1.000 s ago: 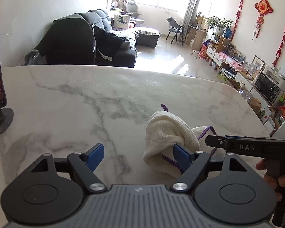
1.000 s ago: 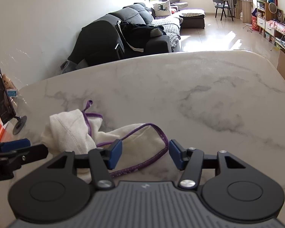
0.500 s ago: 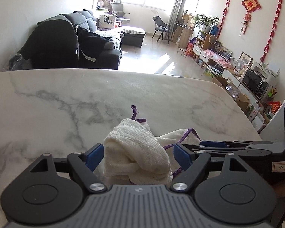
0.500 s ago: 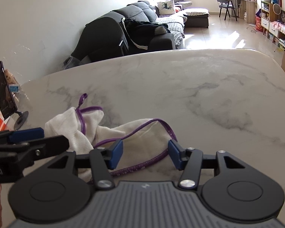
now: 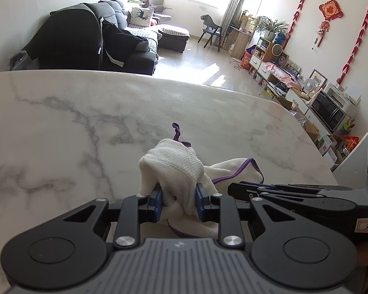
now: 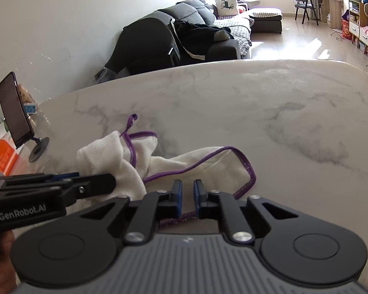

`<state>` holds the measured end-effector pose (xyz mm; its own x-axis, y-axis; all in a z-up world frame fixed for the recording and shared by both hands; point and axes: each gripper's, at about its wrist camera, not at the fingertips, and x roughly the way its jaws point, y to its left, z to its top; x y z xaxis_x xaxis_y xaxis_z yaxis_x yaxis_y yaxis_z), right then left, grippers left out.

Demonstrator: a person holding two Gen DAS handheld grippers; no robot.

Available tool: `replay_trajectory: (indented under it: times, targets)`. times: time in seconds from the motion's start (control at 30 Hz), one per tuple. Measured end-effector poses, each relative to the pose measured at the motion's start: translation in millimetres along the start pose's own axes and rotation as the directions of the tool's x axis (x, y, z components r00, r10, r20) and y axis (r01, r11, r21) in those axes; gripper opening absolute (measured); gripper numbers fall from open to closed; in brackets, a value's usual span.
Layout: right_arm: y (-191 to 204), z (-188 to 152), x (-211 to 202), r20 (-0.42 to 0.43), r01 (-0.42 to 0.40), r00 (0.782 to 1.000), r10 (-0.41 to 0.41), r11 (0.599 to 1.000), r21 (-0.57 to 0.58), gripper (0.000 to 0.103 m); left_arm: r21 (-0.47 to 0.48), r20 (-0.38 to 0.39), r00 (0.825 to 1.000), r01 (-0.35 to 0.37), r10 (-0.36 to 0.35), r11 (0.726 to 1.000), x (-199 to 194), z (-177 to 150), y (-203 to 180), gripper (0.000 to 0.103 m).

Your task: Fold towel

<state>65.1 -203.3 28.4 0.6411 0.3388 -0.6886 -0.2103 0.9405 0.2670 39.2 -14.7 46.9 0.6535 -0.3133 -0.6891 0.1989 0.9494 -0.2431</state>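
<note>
Left wrist view: towel [image 5: 184, 169], white w/ purple hem, lies crumpled on the marble counter [image 5: 73, 122] right at the tips of both tongs; its bunched hump sits between the blue pads of the left tongs [image 5: 178, 202], which are clamped on it. In the right wrist view the flatter part w/ the hem loop spreads just ahead of the right tongs [image 6: 187, 197], whose pads have come nearly together on the near hem; the purple edge passes between them, so I read that as a pinch on the towel edge. Step in hand, as I judge it: getting both grips set before lifting to shake the cloth open. To do it well, the left tongs should hold one layer near a corner rather than a whole wad, the two grips should sit apart along the same edge, and the lift should be slow and even so the thin hem doesn't slip out. A phone on a stand [image 6: 16, 112] is well off to the left of the left tongs, a sofa [image 5: 98, 39] beyond the counter. Vs the earlier frame: both sets of tongs stood wide apart w/ the towel loose between them; both have just been closing, cloth now between each pair.
</note>
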Motion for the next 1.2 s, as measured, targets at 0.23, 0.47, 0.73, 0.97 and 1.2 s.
replay_trajectory:
  times: [0.23, 0.47, 0.73, 0.97, 1.2]
  targets:
    - [-3.9, 2.1, -12.2, 0.05, 0.066, 0.997, -0.066, 0.998, -0.003, 0.0, -0.019, 0.001, 1.0, 0.015, -0.015, 1.0, -5.9, 2.3, 5.7, 0.027]
    - [-4.5, 6.3, -16.1, 0.03, 0.031, 0.999, -0.032, 0.999, 0.043, 0.011, -0.002, 0.006, 1.0, 0.02, -0.02, 1.0, -9.4, 1.2, 4.7, 0.027]
    - [6.9, 9.9, -16.0, 0.029, 0.037, 0.999, -0.036, 0.999, -0.019, 0.028, 0.005, -0.008, 1.0, 0.016, -0.016, 1.0, -10.5, -7.8, 12.2, 0.027]
    - [7.1, 15.2, -4.1, -0.018, -0.008, 1.0, 0.009, 0.998, 0.058, 0.034, 0.019, -0.016, 1.0, 0.011, -0.011, 1.0, -11.5, -16.8, 14.1, 0.027]
    - [7.9, 22.5, 6.5, -0.037, -0.02, 0.999, 0.025, 0.991, 0.135, 0.043, 0.027, -0.025, 1.0, 0.007, -0.007, 1.0, -9.0, -20.8, 17.2, 0.027]
